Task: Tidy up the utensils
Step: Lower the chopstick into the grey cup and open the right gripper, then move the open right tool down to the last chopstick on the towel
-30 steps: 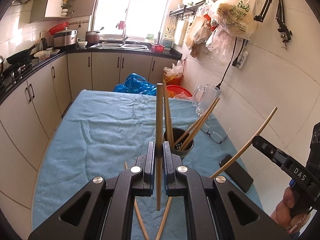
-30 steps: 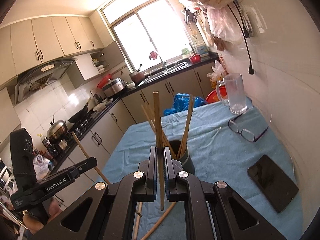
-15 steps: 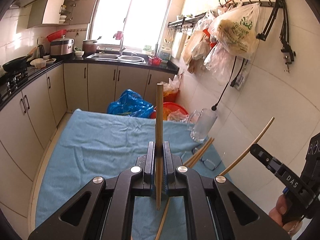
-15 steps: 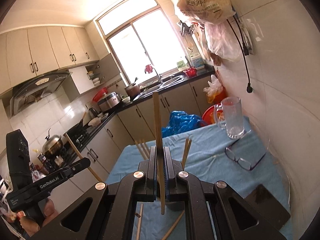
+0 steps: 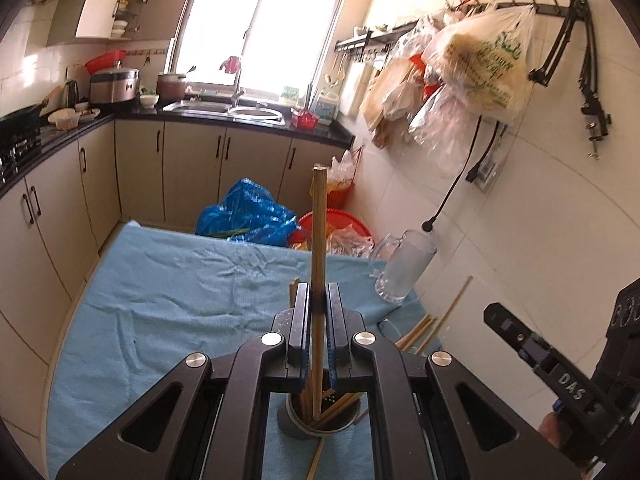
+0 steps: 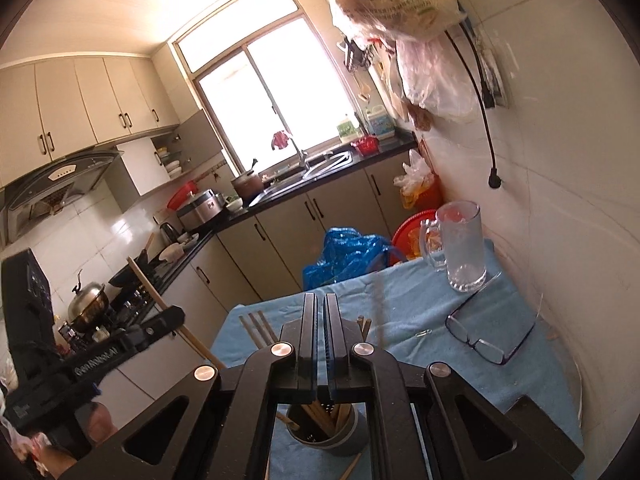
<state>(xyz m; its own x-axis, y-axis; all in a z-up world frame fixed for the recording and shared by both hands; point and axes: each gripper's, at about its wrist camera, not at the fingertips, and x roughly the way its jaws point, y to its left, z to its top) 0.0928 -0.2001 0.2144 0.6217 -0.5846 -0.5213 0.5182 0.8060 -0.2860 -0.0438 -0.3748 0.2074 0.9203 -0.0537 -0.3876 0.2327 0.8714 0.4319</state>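
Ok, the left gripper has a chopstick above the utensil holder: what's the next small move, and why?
Probably open the left gripper and let the chopstick drop. It is held upright, and its lower end already seems to sit inside the mouth of the dark utensil holder, among the other chopsticks.

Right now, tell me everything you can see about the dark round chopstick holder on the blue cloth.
The dark grey cylindrical chopstick holder stands upright on the blue towel-like cloth, directly below both grippers. It looks like metal or plastic, with small holes visible inside. Several wooden chopsticks lean inside it, fanned against the rim. Loose chopsticks lie on the cloth beside its base.
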